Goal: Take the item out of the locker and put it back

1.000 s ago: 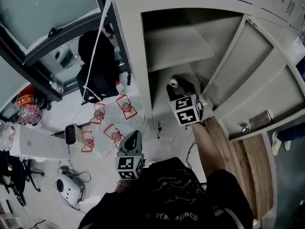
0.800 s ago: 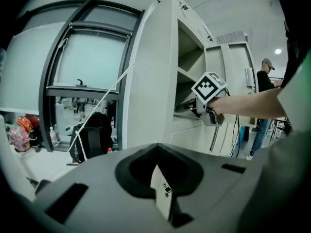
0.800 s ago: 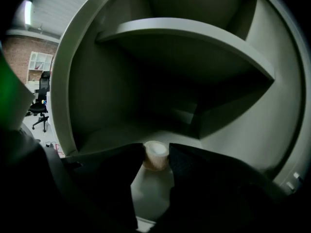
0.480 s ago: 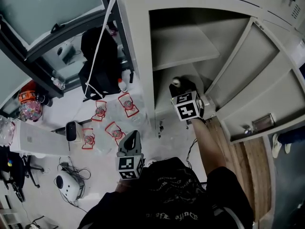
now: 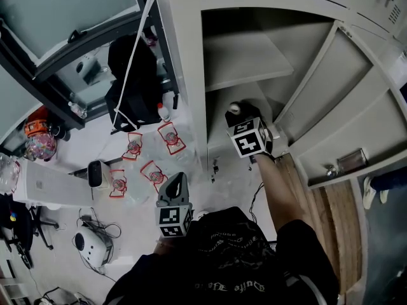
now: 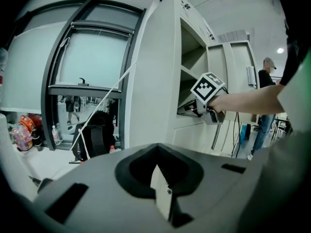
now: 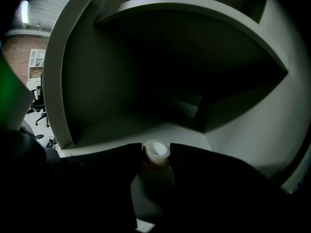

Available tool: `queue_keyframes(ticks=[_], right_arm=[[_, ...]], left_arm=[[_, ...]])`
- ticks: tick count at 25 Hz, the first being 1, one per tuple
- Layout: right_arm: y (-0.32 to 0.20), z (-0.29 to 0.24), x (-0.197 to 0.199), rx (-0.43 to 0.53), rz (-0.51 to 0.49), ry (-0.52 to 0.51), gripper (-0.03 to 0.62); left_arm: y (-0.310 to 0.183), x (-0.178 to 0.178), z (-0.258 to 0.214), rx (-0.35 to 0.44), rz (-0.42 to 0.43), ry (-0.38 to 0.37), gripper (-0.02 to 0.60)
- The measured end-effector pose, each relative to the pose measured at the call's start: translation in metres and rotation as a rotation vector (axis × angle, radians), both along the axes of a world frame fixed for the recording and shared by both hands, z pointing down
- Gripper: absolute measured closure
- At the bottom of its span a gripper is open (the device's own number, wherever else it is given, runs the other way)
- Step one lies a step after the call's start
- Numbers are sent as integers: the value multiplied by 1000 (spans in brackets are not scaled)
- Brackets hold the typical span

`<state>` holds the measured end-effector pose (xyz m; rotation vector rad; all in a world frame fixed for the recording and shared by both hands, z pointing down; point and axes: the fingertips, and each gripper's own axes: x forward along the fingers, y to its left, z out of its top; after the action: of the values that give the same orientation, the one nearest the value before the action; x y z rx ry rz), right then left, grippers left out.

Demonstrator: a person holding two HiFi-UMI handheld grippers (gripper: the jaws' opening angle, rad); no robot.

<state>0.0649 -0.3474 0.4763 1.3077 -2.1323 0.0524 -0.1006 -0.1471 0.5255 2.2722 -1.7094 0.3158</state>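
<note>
A small pale bottle with a white cap [image 7: 156,152] stands upright between my right gripper's dark jaws [image 7: 156,160], just above the floor of the locker's lower compartment [image 7: 146,127]. Both jaws touch its neck while they are opening slightly. From the head view, my right gripper [image 5: 239,114] reaches into the open grey locker [image 5: 248,59], with the bottle's cap [image 5: 234,108] showing at its tip. My left gripper [image 5: 174,187] hangs shut outside the locker with nothing in it. In the left gripper view, its jaws [image 6: 163,188] are together.
The locker door [image 5: 337,94] stands open to the right. A shelf [image 7: 194,13] lies above the compartment. On the floor to the left are a black backpack [image 5: 130,81], several red-framed items [image 5: 152,173], a white box [image 5: 48,186] and cables. A person [image 6: 265,106] stands far off.
My right gripper, with the bottle, has edged a little deeper into the lower compartment. The left gripper has stayed where it was.
</note>
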Motion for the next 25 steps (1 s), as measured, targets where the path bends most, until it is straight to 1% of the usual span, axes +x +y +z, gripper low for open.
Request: queue_keyframes(ticks=[4, 6, 7, 10, 15, 22, 25], right_arm=[[1, 1, -1, -7, -7, -12, 407], [2, -1, -2, -3, -12, -29, 363], [2, -1, -3, -1, -13, -33, 358], [5, -6, -3, 11, -16, -42, 358], [16, -23, 1, 57, -13, -88, 358], [49, -61, 8, 140, -8, -209, 358], [62, -73, 16, 169, 8, -249, 358]], left_arm=[[1, -1, -1, 3, 0, -2, 575], [2, 2, 0, 4, 12, 0, 575], [2, 3, 0, 3, 17, 1, 575], [3, 8, 0, -1, 27, 5, 575], [1, 11, 0, 6, 40, 13, 575], [2, 20, 5, -11, 70, 27, 575], [1, 29, 2, -2, 93, 37, 575]])
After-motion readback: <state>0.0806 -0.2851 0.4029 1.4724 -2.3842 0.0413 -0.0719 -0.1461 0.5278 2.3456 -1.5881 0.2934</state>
